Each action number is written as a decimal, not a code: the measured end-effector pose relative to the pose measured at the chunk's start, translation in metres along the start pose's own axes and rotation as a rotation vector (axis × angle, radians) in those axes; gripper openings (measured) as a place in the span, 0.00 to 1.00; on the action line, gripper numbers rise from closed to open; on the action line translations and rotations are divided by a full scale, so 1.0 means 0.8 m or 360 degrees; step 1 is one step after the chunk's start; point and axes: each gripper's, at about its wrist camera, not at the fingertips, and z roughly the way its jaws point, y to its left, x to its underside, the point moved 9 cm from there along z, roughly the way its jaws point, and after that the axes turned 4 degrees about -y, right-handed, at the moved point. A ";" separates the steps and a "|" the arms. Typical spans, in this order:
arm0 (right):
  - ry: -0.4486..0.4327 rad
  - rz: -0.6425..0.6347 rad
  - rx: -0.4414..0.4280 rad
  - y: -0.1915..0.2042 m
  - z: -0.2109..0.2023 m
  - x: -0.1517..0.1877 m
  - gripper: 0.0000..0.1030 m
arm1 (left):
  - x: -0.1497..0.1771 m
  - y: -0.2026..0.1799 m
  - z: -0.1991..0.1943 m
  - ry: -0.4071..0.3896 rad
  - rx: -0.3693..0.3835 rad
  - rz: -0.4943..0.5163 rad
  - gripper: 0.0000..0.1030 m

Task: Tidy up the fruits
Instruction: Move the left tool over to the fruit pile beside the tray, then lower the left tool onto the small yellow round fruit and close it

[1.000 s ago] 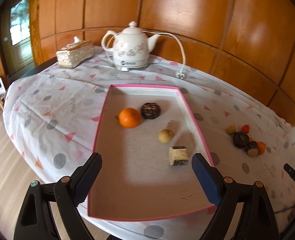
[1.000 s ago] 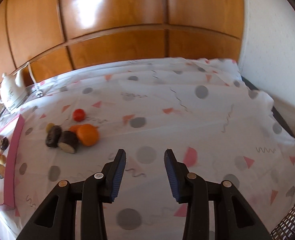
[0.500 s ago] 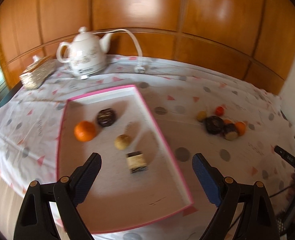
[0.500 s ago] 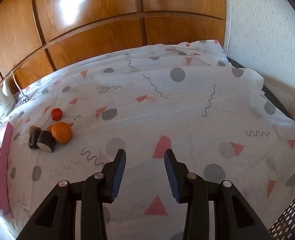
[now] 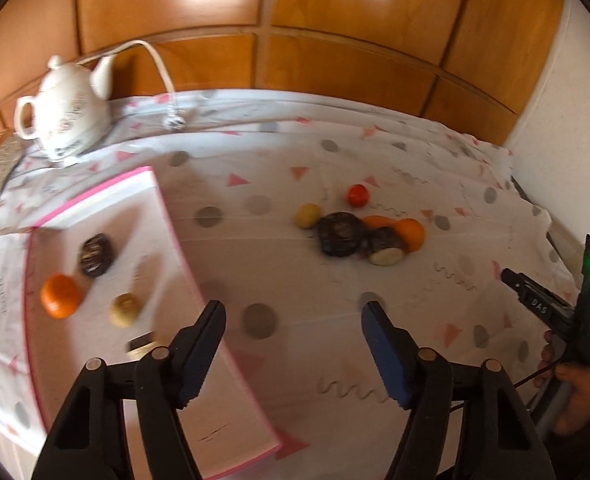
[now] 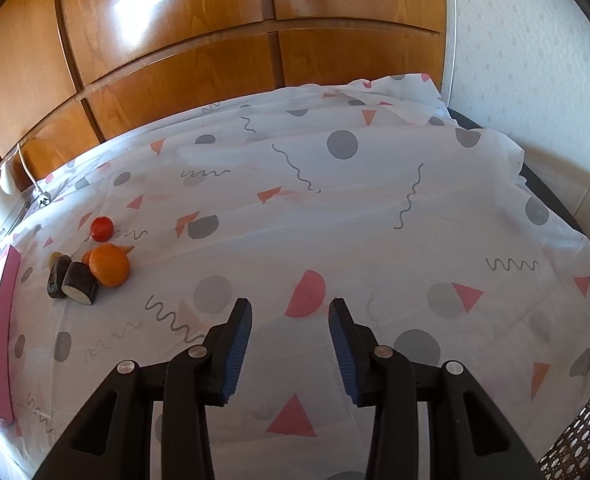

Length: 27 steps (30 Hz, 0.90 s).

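Left wrist view, going left to right: white teapot (image 5: pixel 69 114) standing at the far left edge of the patterned tablecloth (image 5: pixel 335 160), cord trailing behind it. Pink-rimmed tray (image 5: pixel 175 236) lying below the teapot, holding a dark round fruit (image 5: pixel 96 255), an orange (image 5: pixel 61 295), a yellowish fruit (image 5: pixel 125 309) and a small cut piece half hidden behind the left gripper (image 5: pixel 293 348). Left gripper hanging over the tray's right rim and bare cloth, jaws having just been closing, now standing moderately apart with nothing between them. Loose fruit pile (image 5: pixel 359 228) lying well apart from the tray, out on the cloth: a yellow fruit, a red one, two dark pieces and oranges touching. Hand (image 5: pixel 575 396) gripping the other tool at the far right edge.

Right wrist view, going left to right: tray rim (image 6: pixel 5 320) showing at the left border, fruit cluster (image 6: pixel 91 272) just beside it on the cloth. Right gripper (image 6: pixel 291 344) hovering over bare cloth, jaws narrowly parted and holding nothing, well apart from the fruit.
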 end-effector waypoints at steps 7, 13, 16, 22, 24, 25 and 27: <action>0.0012 0.0023 0.0011 -0.010 0.003 0.002 0.39 | -0.017 -0.030 0.037 0.0076 0.0079 0.0045 0.53; 0.0019 0.0028 0.0016 -0.017 0.005 0.003 0.39 | -0.029 -0.037 0.068 0.0146 0.0152 -0.0076 0.47; 0.0021 0.0030 0.0015 -0.019 0.006 0.002 0.39 | -0.039 -0.032 0.080 0.0150 0.0141 -0.0117 0.47; 0.0026 0.0031 0.0006 -0.019 0.007 0.003 0.39 | -0.057 -0.007 0.111 0.0196 0.0100 -0.0209 0.37; 0.0030 0.0032 0.0003 -0.019 0.009 0.003 0.39 | -0.065 0.000 0.117 0.0195 0.0099 -0.0246 0.37; 0.0034 0.0035 0.0001 -0.019 0.010 0.003 0.39 | -0.067 0.003 0.119 0.0194 0.0094 -0.0255 0.37; 0.0043 0.0039 -0.0002 -0.019 0.013 0.004 0.39 | -0.071 0.007 0.126 0.0205 0.0100 -0.0290 0.37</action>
